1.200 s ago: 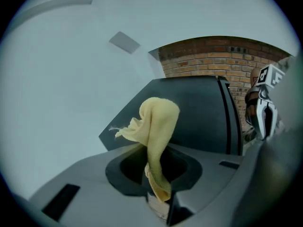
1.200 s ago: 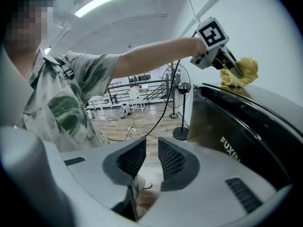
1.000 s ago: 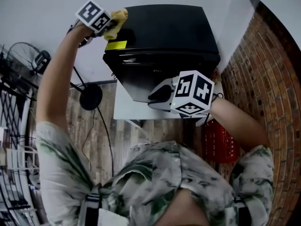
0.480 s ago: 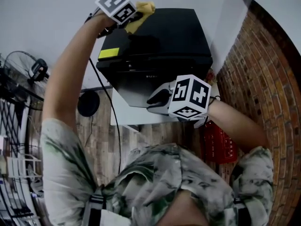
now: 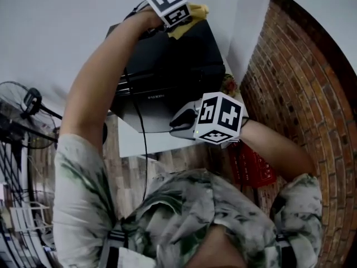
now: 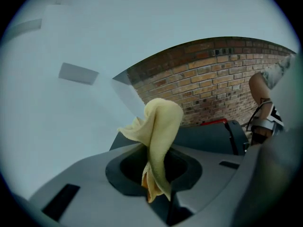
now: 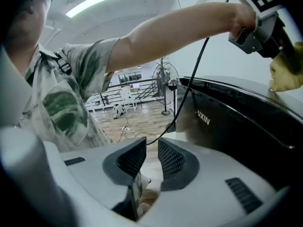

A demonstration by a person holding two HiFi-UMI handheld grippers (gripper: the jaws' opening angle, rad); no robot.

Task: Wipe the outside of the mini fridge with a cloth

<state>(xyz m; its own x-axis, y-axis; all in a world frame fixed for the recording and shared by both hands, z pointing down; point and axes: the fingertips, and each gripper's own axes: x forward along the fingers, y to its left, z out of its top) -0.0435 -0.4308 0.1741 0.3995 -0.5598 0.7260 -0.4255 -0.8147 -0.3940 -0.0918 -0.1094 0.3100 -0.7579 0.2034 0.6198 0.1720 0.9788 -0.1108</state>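
The black mini fridge stands on a low white stand. My left gripper reaches over the fridge's far top edge, shut on a yellow cloth that rests on the top near the back right corner. In the left gripper view the cloth sticks up from between the jaws of the left gripper, above the dark fridge top. My right gripper hovers in front of the fridge door, open, with nothing in it. The right gripper view shows its jaws slightly apart beside the fridge.
A brick wall runs close along the fridge's right side. A red basket sits on the floor at the right. A standing fan is at the left. A black cable hangs from the left gripper across the fridge front.
My left gripper has carried the cloth rightward along the back of the fridge top. The right gripper has stayed in front of the door. The head view has shifted.
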